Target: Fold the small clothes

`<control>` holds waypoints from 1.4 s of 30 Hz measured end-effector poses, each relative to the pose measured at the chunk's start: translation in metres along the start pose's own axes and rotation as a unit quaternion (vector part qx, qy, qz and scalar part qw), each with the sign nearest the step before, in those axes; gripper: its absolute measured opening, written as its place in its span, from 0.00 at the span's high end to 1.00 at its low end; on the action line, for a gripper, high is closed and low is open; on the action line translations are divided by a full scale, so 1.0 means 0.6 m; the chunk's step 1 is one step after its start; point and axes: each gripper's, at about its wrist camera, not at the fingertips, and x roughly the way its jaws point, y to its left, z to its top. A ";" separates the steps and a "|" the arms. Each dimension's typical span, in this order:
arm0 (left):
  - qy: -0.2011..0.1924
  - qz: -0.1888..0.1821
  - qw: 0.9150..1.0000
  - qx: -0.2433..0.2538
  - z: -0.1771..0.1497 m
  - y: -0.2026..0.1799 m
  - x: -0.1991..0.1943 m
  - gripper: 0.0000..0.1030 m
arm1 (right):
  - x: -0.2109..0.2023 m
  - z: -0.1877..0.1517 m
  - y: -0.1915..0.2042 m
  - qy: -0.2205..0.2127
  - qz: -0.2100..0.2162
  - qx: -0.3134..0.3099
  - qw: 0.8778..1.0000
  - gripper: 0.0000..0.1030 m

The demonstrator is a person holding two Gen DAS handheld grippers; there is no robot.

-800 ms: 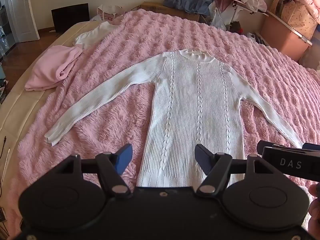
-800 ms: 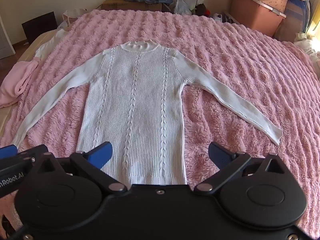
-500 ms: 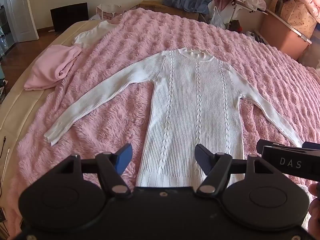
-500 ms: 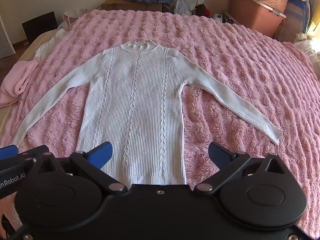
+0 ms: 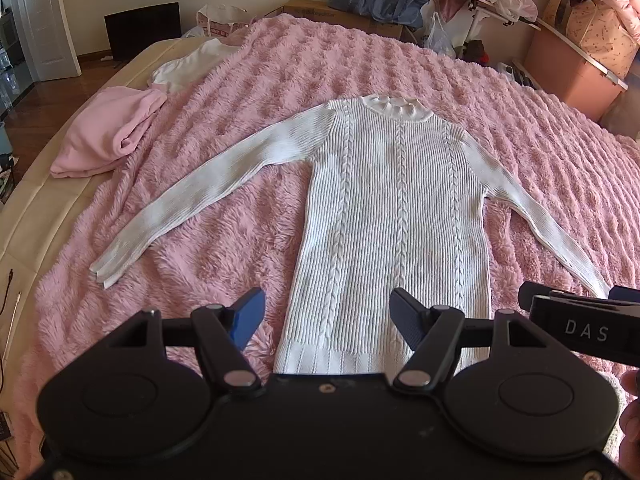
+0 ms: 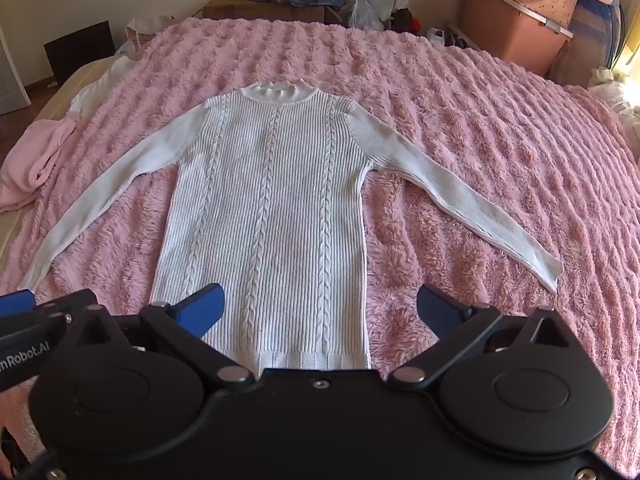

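A white cable-knit sweater (image 5: 396,208) lies flat, front up, on the pink fluffy blanket (image 5: 360,60), collar far, hem near, both sleeves spread out and down. It also shows in the right wrist view (image 6: 272,208). My left gripper (image 5: 327,312) is open and empty, above the hem's left part. My right gripper (image 6: 320,306) is open wide and empty, above the hem's right part. The right gripper's body shows at the right edge of the left wrist view (image 5: 580,328); the left gripper's body shows at the left edge of the right wrist view (image 6: 24,344).
A folded pink garment (image 5: 108,132) and a white garment (image 5: 192,66) lie at the bed's far left edge. Boxes, bags and a pink bin (image 5: 568,72) stand beyond the bed. A door (image 5: 44,20) is at far left.
Both grippers have drifted slightly; the sweater sits a little lower and nearer in the views. Both stay open and the sweater has not moved.
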 end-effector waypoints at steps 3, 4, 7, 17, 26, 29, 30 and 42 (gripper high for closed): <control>-0.001 0.000 1.000 -0.001 0.001 0.000 0.000 0.29 | -0.002 -0.001 0.000 0.000 0.000 -0.001 1.000 0.00; -0.001 0.000 1.000 -0.001 0.001 -0.001 -0.001 0.29 | -0.002 -0.001 0.000 0.000 0.000 -0.001 1.000 0.00; -0.001 0.000 1.000 0.001 0.002 -0.001 0.000 0.29 | -0.002 -0.002 -0.001 0.000 -0.001 -0.001 1.000 0.00; -0.002 -0.001 1.000 -0.001 0.002 -0.003 -0.001 0.29 | -0.007 0.002 -0.001 -0.004 -0.004 -0.004 1.000 0.00; 0.001 -0.002 1.000 -0.007 0.001 0.003 0.002 0.29 | -0.006 0.000 -0.001 -0.004 -0.005 -0.005 1.000 0.00; 0.002 -0.001 1.000 -0.008 0.000 0.004 0.002 0.29 | -0.006 0.001 -0.001 -0.004 -0.005 -0.005 1.000 0.00; 0.002 -0.002 1.000 -0.009 0.000 0.004 0.002 0.29 | -0.006 0.001 -0.001 -0.004 -0.005 -0.005 1.000 0.00; 0.003 0.000 1.000 -0.008 -0.002 0.003 0.001 0.29 | -0.006 0.001 -0.002 -0.003 -0.005 -0.005 1.000 0.00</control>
